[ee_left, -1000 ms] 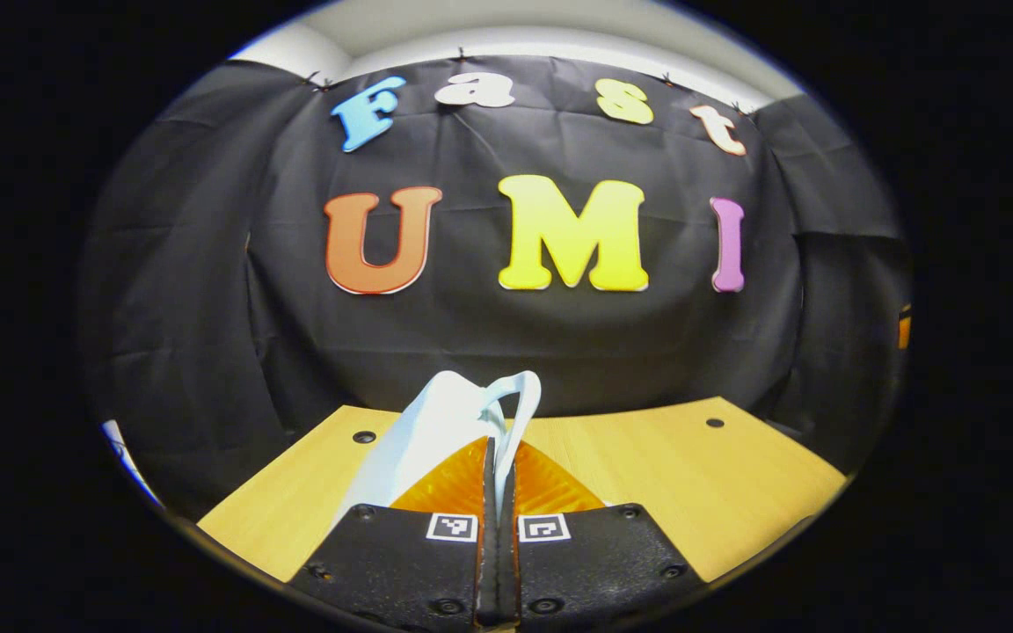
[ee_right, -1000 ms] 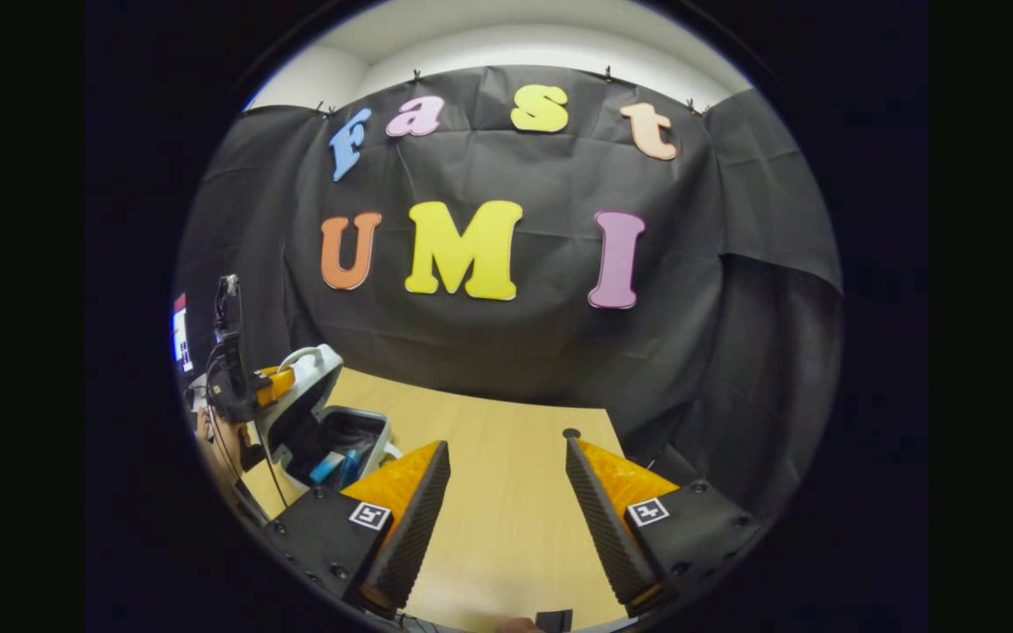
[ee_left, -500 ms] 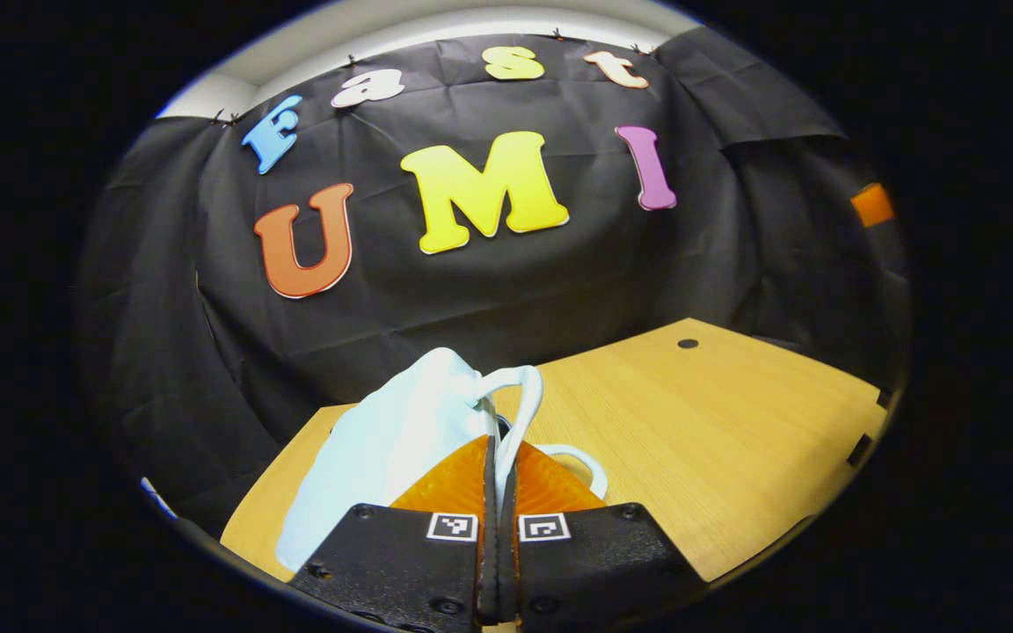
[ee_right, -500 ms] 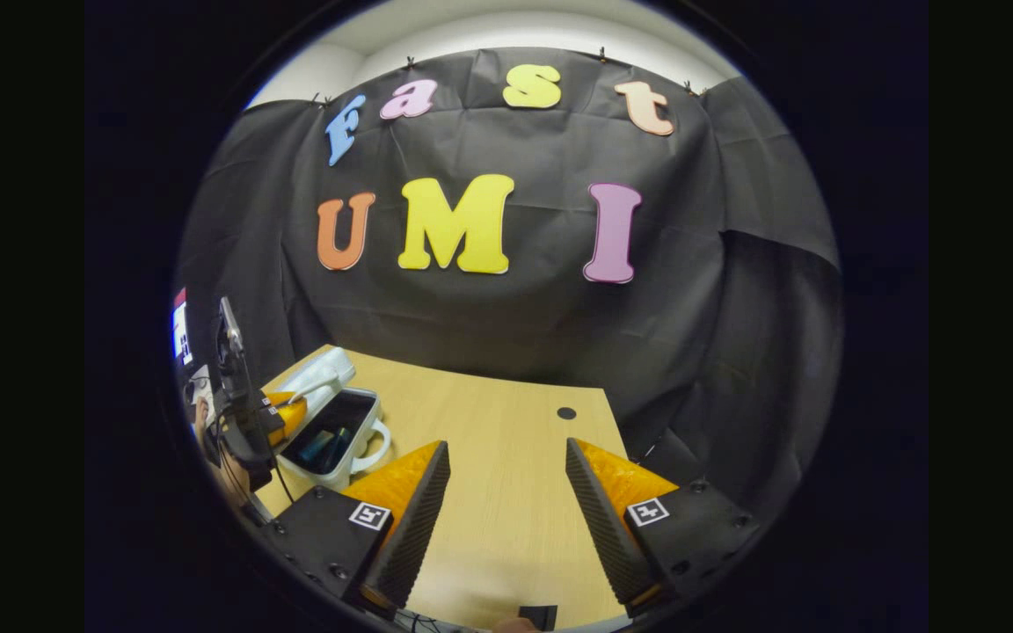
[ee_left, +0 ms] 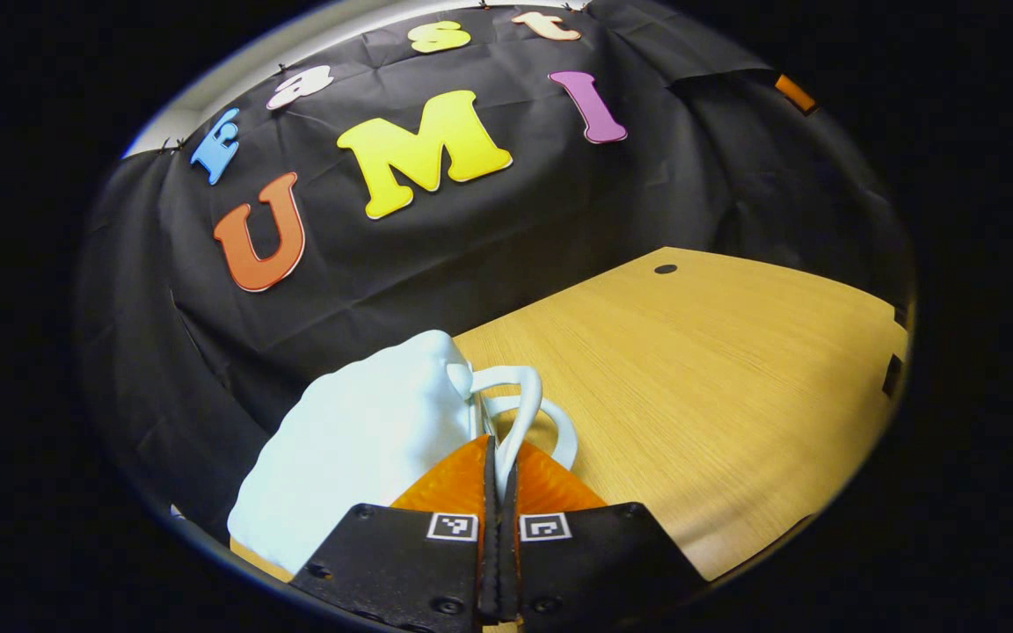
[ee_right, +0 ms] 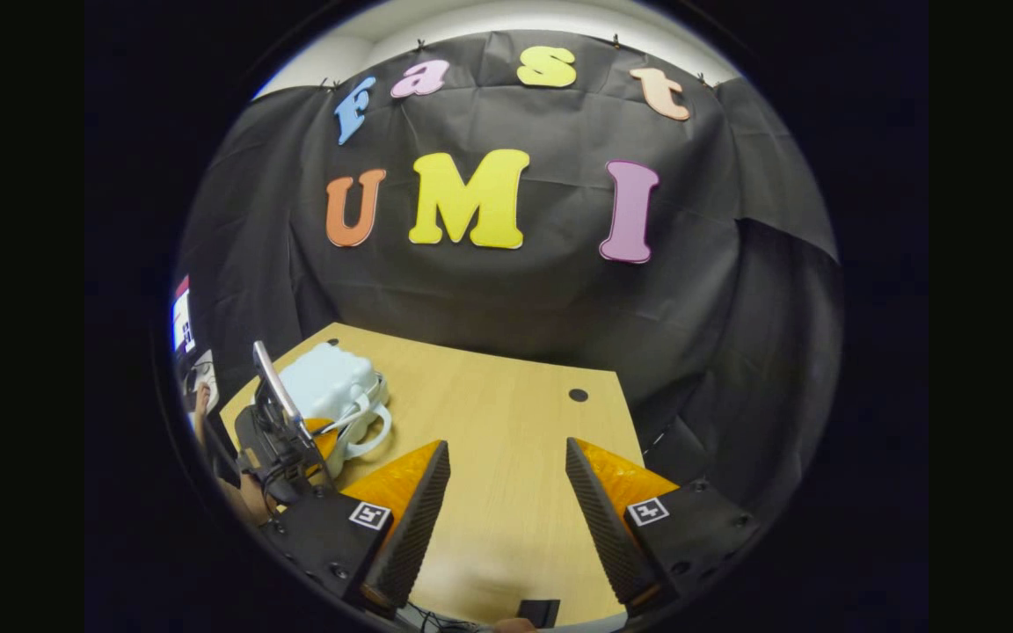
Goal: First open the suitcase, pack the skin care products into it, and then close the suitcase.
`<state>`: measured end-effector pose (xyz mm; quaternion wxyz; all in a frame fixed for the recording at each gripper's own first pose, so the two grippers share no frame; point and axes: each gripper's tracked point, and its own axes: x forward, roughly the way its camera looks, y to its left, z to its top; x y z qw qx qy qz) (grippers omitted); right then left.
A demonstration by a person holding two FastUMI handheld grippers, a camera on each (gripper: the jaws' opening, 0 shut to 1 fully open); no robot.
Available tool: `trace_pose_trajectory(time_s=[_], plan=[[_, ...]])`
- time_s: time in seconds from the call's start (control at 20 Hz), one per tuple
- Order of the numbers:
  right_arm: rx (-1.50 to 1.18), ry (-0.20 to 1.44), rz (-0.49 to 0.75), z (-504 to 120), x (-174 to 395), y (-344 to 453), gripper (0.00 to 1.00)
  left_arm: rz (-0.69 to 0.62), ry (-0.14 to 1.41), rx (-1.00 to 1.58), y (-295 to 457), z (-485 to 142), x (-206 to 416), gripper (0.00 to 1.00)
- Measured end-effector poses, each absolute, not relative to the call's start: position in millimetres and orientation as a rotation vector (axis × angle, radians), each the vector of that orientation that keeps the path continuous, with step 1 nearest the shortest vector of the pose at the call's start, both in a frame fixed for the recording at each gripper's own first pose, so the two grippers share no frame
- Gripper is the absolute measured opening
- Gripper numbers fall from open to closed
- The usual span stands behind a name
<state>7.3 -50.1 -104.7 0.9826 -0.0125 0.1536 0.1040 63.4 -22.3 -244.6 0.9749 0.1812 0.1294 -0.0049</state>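
Note:
In the left gripper view the white suitcase (ee_left: 357, 440) lies low on the wooden table (ee_left: 717, 369), its lid down over the base. My left gripper (ee_left: 499, 447) is shut on the lid's thin white handle (ee_left: 520, 396); the base's matching handle (ee_left: 564, 432) loops just beneath it. The right gripper view shows the suitcase (ee_right: 331, 382) at the table's left with the left gripper (ee_right: 317, 437) pinching that handle, a hand behind it. The skin care products are hidden inside. My right gripper (ee_right: 506, 450) hovers open over bare table (ee_right: 506, 527), well to the right of the case.
The booth's black cloth wall rises behind the table. A round hole (ee_left: 665, 268) marks the tabletop far from the case, also the hole (ee_right: 578, 395) ahead of my right gripper. A lit screen (ee_right: 181, 318) stands past the left edge. A small dark block (ee_right: 538, 608) sits at the front edge.
The lid has swung down from upright to lying over the base, hiding the products. My left gripper went down with the handle, still shut. The right gripper stayed open and barely moved.

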Motion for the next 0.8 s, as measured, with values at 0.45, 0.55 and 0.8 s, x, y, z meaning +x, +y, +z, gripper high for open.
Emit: trace_pose_trajectory(time_s=[0.45, 0.55, 0.8], plan=[[0.007, 0.316, 0.172, -91.9, 13.4, -51.0, 0.79, -0.084, 0.289, 0.217, -59.1, -223.0, 60.6, 0.81], [0.001, 0.292, 0.162, -80.6, 14.4, -48.1, 0.79, -0.055, 0.271, 0.171, -51.3, -200.4, 64.2, 0.99], [0.019, 0.211, 0.152, -47.3, 21.1, -17.1, 0.79, 0.009, 0.208, -0.03, -7.5, -123.6, 39.7, 0.98]])
